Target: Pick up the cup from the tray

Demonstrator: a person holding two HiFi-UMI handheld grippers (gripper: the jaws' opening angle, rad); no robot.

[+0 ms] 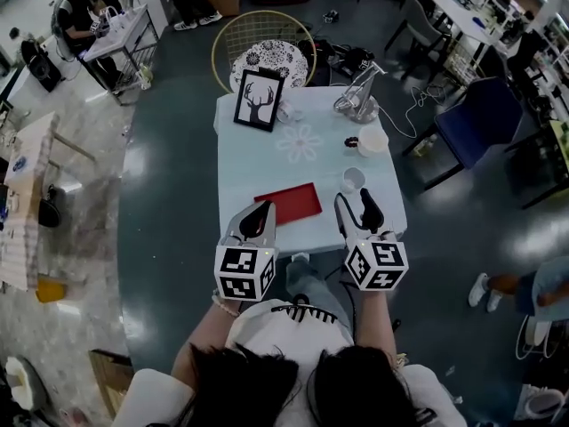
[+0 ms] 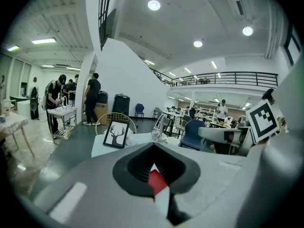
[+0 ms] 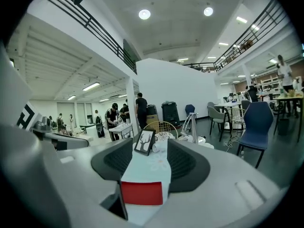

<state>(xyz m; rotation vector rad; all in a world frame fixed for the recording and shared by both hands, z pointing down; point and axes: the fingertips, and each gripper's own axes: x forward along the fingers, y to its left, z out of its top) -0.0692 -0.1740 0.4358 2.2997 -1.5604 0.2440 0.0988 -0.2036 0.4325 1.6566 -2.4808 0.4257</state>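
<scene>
No text, label, brand or number can be read anywhere.

- My left gripper (image 1: 260, 210) hides most of the red tray (image 2: 156, 179); only a sliver shows through its gap.
- The dark thing (image 1: 351, 140) beside the bowl (image 1: 372, 140) is too small to tell.
- A person (image 1: 514, 285) is cut off at the head view's right edge.

Straight ahead of you sits a pale square table (image 1: 258, 163) with a flower pattern (image 1: 300, 142) at its middle. At its far left corner a framed deer picture (image 1: 259, 100) stands upright. Far right, there's a clear glass vessel (image 1: 357, 96), and nearer you a white bowl (image 1: 372, 140). Beyond the table is a round wire chair (image 1: 233, 38) holding a patterned cushion (image 1: 280, 60). To your right a blue chair (image 1: 484, 114); far left, a person (image 1: 80, 16) bends over a cart (image 1: 129, 34).
</scene>
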